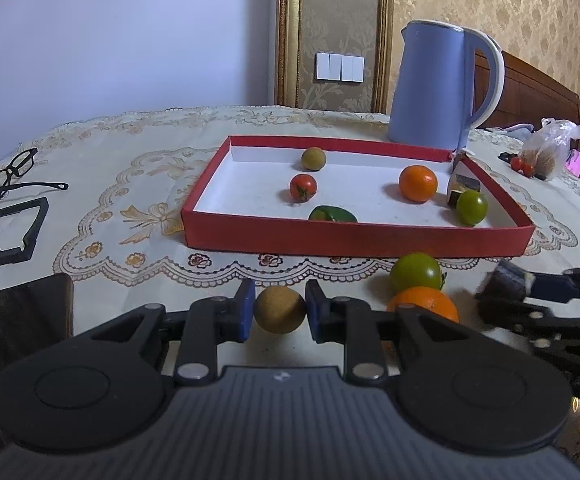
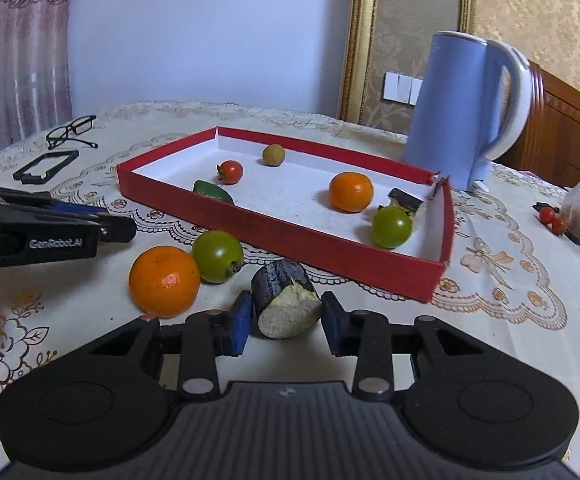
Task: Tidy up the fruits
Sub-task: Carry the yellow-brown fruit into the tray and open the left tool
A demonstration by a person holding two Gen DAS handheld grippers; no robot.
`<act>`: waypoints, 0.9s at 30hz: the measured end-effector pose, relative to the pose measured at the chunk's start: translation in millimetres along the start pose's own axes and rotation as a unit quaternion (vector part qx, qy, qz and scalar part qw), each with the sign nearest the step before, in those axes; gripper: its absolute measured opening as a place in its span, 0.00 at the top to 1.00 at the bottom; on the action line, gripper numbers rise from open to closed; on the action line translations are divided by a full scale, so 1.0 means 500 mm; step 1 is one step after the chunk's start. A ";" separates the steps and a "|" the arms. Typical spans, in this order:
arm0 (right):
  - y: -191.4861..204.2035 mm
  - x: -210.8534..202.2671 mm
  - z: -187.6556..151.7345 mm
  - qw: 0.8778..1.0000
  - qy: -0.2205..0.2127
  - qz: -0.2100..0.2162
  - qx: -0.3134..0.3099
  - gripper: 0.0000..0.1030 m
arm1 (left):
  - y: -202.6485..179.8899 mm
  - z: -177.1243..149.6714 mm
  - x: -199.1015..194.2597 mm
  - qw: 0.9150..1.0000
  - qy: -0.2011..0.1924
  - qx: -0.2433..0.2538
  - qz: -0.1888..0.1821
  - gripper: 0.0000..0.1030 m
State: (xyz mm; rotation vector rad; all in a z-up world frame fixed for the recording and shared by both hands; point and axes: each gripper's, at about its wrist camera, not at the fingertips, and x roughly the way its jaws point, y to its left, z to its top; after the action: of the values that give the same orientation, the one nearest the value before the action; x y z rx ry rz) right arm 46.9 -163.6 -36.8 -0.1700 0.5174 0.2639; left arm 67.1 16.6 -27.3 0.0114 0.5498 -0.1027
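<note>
Now left hand-held gripper [image 1: 279, 312] pinches the tan round fruit [image 1: 279, 309], right hand-held gripper [image 2: 285, 316] spread around the dark-skinned chunk [image 2: 285, 306]; squeeze gently, lift over the red tray's [image 2: 330, 250] near wall.

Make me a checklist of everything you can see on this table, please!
Surface: table with a cream lace cloth.
Job's things: red tray holds a brown ball fruit, red tomato, orange, green tomato, a green piece and a dark chunk. Outside the tray: another orange and green tomato.
Clutter: blue kettle, glasses, black frame, plastic bag, small red fruits.
Grippers: left gripper around a brown ball; right gripper around a dark-skinned chunk.
Cables: nothing seen.
Surroundings: white wall, gold-patterned wall, light switches, curtain.
</note>
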 end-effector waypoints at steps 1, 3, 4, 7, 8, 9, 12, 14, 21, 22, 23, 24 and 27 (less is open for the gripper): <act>-0.002 -0.006 -0.003 1.000 -0.003 -0.001 0.001 0.65 | -0.001 0.000 0.000 1.000 0.000 0.000 -0.001 0.76; -0.006 -0.018 -0.008 1.000 -0.008 -0.003 0.003 0.65 | -0.003 0.001 -0.003 1.000 -0.002 0.002 0.000 0.76; -0.008 -0.025 -0.010 1.000 -0.012 -0.004 0.006 0.65 | -0.003 0.002 -0.004 1.000 -0.003 0.003 0.000 0.76; -0.017 -0.047 -0.016 1.000 -0.024 -0.002 0.017 0.65 | -0.007 0.006 -0.007 1.000 -0.006 0.006 0.000 0.76; -0.020 -0.054 -0.018 0.999 -0.028 -0.002 0.019 0.65 | -0.010 0.008 -0.009 1.000 -0.007 0.007 0.000 0.76; -0.022 -0.060 -0.020 0.999 -0.031 -0.002 0.022 0.65 | -0.013 0.010 -0.011 1.000 -0.009 0.010 0.001 0.76; -0.028 -0.077 -0.025 0.999 -0.039 -0.002 0.027 0.65 | -0.026 0.021 -0.014 1.000 -0.015 0.022 0.002 0.76; -0.033 -0.085 -0.027 0.999 -0.043 -0.002 0.029 0.65 | -0.036 0.035 -0.014 0.999 -0.021 0.034 0.004 0.76; -0.046 -0.106 -0.033 0.998 -0.056 0.005 0.038 0.65 | -0.067 0.102 0.038 0.999 -0.016 0.051 0.007 0.76; -0.049 -0.108 -0.033 0.998 -0.057 0.006 0.040 0.65 | -0.072 0.111 0.048 0.998 -0.016 0.055 0.011 0.76; -0.051 -0.110 -0.034 0.997 -0.059 0.006 0.042 0.65 | -0.077 0.121 0.060 0.998 -0.015 0.063 0.014 0.76; -0.054 -0.111 -0.034 0.997 -0.060 0.005 0.043 0.65 | -0.080 0.130 0.072 0.998 -0.014 0.067 0.017 0.76; -0.061 -0.114 -0.036 0.997 -0.063 0.003 0.049 0.65 | -0.089 0.158 0.114 0.997 -0.004 0.073 0.029 0.76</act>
State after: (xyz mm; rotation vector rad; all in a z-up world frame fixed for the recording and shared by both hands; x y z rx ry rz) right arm -0.4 -208.3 -20.1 -0.0561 0.4041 0.2535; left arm 151.9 -36.0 11.0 0.1702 0.5326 -0.0856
